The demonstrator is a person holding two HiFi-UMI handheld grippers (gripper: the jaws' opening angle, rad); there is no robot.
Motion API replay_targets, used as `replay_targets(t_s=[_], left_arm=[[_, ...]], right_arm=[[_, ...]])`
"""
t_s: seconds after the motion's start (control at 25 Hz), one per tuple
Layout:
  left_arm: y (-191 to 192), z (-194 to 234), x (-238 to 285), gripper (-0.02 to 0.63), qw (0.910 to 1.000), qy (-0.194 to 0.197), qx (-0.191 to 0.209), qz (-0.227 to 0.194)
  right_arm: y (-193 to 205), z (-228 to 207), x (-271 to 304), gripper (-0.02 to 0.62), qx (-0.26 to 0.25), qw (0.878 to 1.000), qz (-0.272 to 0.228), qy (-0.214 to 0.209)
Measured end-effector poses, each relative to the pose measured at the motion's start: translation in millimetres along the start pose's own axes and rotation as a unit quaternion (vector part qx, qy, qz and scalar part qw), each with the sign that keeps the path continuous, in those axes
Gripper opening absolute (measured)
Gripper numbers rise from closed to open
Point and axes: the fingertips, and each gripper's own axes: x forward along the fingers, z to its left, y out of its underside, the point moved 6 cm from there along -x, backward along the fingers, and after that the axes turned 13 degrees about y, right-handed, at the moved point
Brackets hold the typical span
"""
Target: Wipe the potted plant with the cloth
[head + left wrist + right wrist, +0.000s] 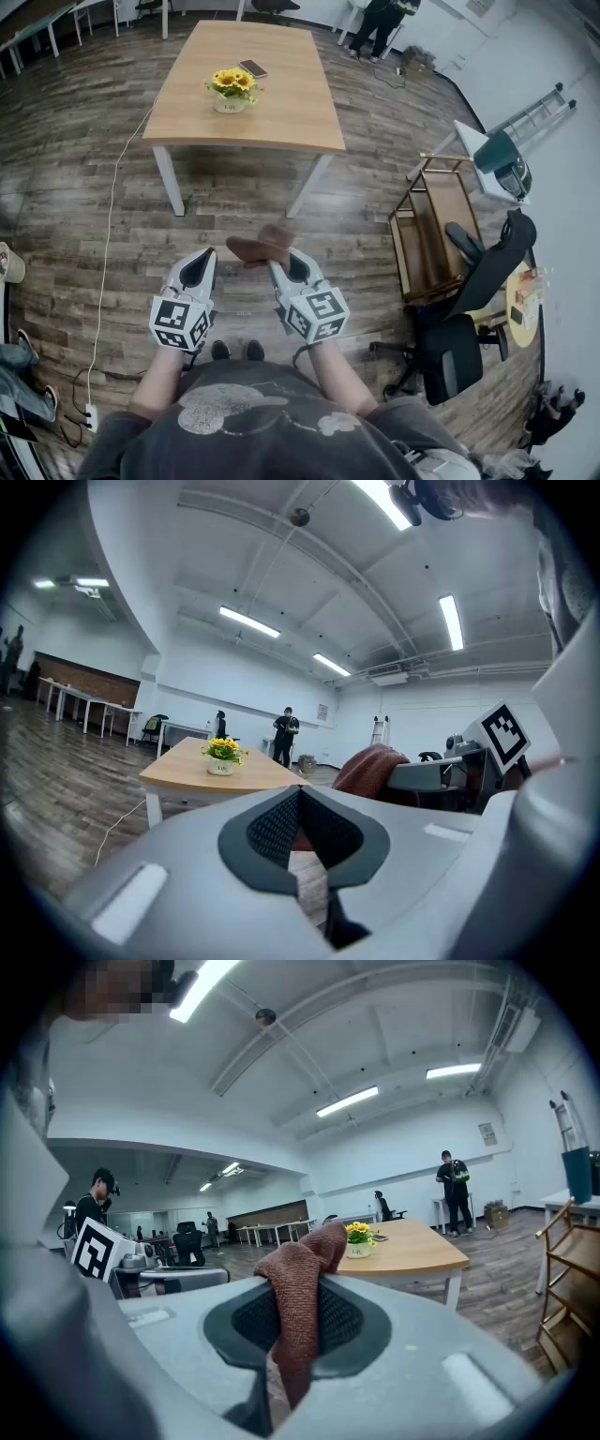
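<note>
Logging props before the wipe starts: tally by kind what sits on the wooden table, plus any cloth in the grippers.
potted plant: 1
phone: 1
cloth, in the right gripper: 1
Total: 3

I can't read the print on the potted plant (232, 91); it's too small. The person (380, 26) at the head view's top edge is cut off above the shoulders. The lower end of the cloth (309, 1252) disappears between my right tongs (296, 1321).

Plant (232, 89): yellow flowers, white pot, upright, left of the table's (291, 103) middle. Brown cloth (261, 246), bunched, pinched in the right gripper (278, 265).
</note>
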Motion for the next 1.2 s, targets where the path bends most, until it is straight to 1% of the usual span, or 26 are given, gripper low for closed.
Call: replay_targets(t_s=[0.6, 0.8, 1.04, 1.2], left_arm=[[-7, 11, -6, 0.018, 1.0000, 0.004, 0.002, -0.001], [-7, 21, -12, 0.018, 0.9999, 0.001, 0.009, -0.004], [-4, 46, -22, 0.018, 0.9999, -0.007, 0.006, -0.005], [-1, 56, -15, 0.018, 0.9999, -0.007, 0.007, -0.001]], right_arm=[[1, 15, 10, 0.046, 0.000, 1.000, 0.006, -0.002], [3, 13, 18, 0.048, 0.010, 1.000, 0.002, 0.019], [9, 16, 24, 0.048, 0.023, 0.999, 0.002, 0.047], [10, 12, 30, 0.048, 0.023, 0.998, 0.008, 0.059]])
